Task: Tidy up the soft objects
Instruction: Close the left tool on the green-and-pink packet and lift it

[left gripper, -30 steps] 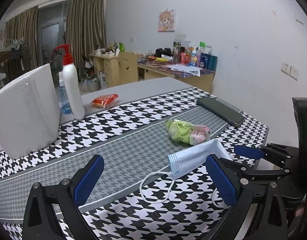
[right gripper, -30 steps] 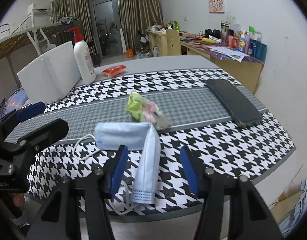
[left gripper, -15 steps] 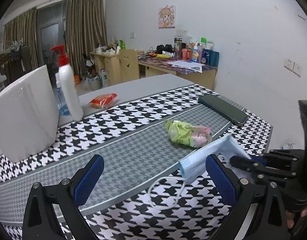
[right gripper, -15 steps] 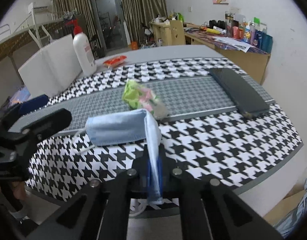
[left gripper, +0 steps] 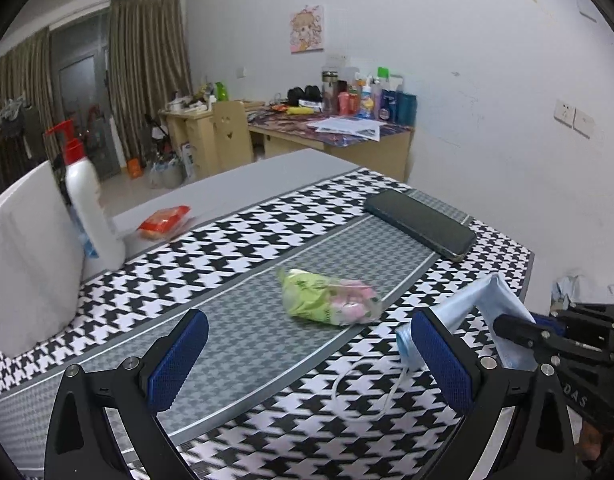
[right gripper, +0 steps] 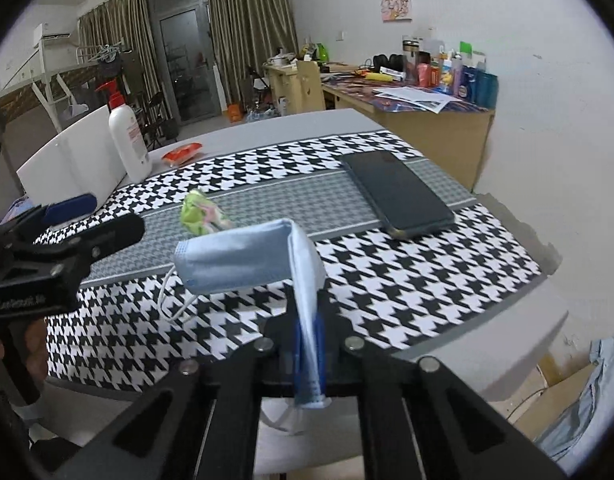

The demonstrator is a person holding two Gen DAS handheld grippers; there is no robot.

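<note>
A light-blue face mask (right gripper: 243,258) is clamped between the closed pads of the right gripper (right gripper: 309,354); one end is pinched there, and the rest is folded over and held out to the left above the houndstooth tablecloth (right gripper: 407,280), an ear loop (right gripper: 175,300) dangling. The left gripper (left gripper: 307,364) is held wide apart with nothing between its pads, just left of the mask (left gripper: 467,312). A green-and-pink packet (left gripper: 327,300) is seen lying on the cloth's grey band beyond it.
</note>
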